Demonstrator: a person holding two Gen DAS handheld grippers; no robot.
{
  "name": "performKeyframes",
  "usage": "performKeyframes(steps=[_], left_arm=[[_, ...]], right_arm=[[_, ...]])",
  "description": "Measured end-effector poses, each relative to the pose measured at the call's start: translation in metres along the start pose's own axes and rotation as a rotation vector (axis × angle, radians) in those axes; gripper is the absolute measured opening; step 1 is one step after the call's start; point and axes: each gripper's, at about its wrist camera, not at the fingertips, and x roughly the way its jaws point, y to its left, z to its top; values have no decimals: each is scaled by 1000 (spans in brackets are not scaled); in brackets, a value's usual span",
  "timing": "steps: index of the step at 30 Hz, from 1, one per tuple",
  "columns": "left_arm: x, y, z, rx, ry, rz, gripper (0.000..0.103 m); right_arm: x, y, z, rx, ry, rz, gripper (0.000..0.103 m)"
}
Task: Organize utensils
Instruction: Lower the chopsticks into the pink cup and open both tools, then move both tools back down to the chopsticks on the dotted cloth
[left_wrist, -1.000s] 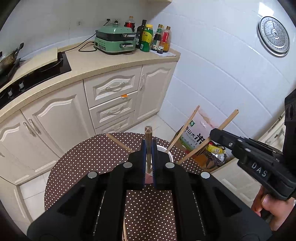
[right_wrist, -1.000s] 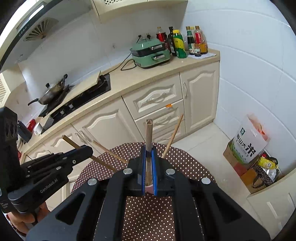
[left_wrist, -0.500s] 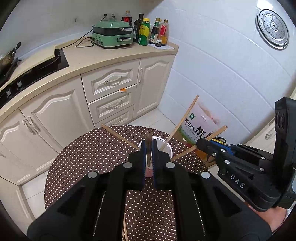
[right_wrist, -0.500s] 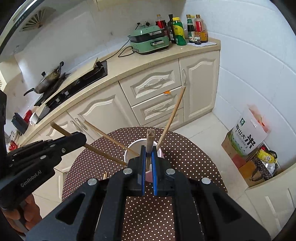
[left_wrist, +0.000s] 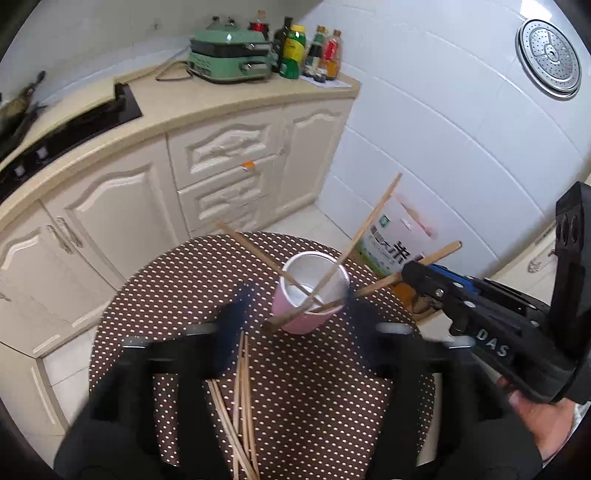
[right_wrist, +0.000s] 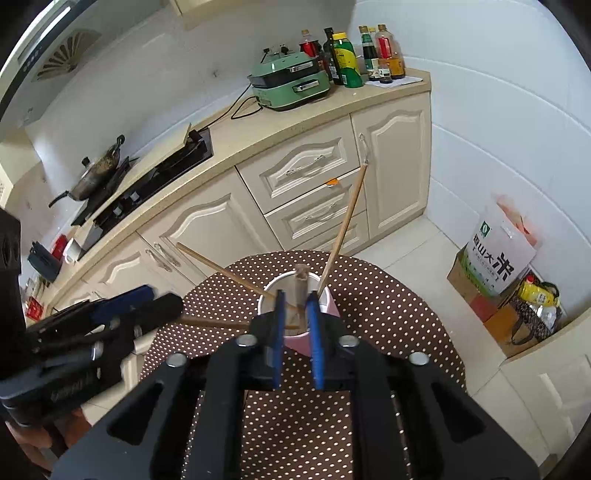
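A pink cup (left_wrist: 308, 315) stands on the brown dotted table (left_wrist: 184, 288) with several wooden chopsticks leaning out of it. My left gripper (left_wrist: 299, 321) is just above the cup's near side. Its jaws are opening wide, and the chopstick (left_wrist: 291, 315) it released leans in the cup. From the right my right gripper (right_wrist: 295, 306) hangs over the cup (right_wrist: 325, 302). Its jaws are opening a little. A blurred chopstick (right_wrist: 301, 284) stands between the blue pads without being pressed. Several loose chopsticks (left_wrist: 242, 402) lie on the cloth under my left gripper.
Cream kitchen cabinets (left_wrist: 221, 147) and a counter with a green appliance (left_wrist: 231, 55) and bottles run behind the table. A rice bag (right_wrist: 498, 254) and boxes sit on the floor at the right by the tiled wall. A hand (left_wrist: 543, 417) holds the right gripper.
Both grippers came down over the cup with their chopsticks. The left jaws have sprung apart and let their chopstick go into the cup. The right jaws have parted slightly.
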Motion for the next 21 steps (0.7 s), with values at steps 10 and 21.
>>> performKeyframes(steps=[10,21], left_arm=[[-30,25,-14,-51,-30,14,62],[-59,82,-47,-164,-24,57,63]], right_arm=[[-17,10,-7,20,-34,-6,35],[-19,31,-31,15,-7,17,36]])
